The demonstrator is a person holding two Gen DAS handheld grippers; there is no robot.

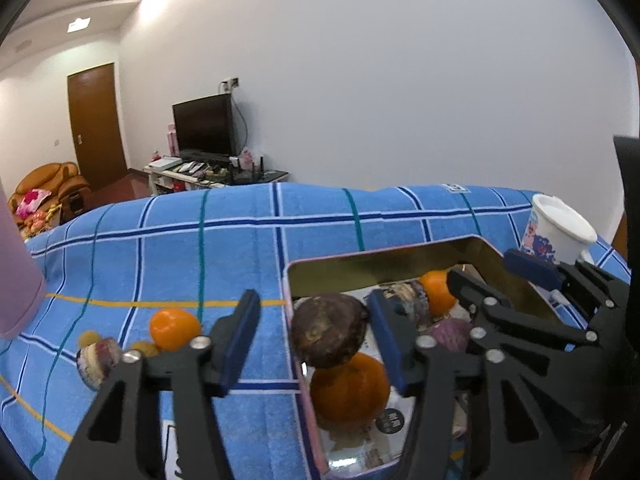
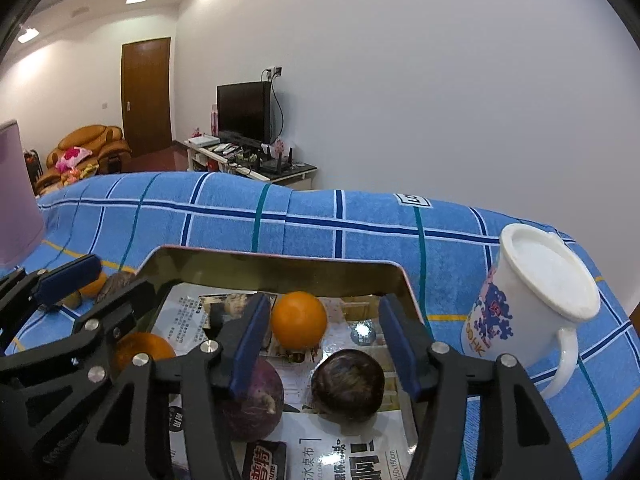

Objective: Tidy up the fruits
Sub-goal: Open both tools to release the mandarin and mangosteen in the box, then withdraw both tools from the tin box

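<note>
My left gripper is open over the left wall of a gold metal tin. A dark brown fruit sits between its fingers, close to the right pad and clear of the left one. An orange lies in the tin just below it. My right gripper is open inside the tin, with another dark fruit lying between its fingers, untouched. An orange and a purple fruit also lie in the tin. Each gripper shows in the other's view, the right gripper and the left gripper.
On the blue checked cloth left of the tin lie an orange, a striped purple fruit and two small yellow fruits. A white mug stands right of the tin. A pink object stands at the far left.
</note>
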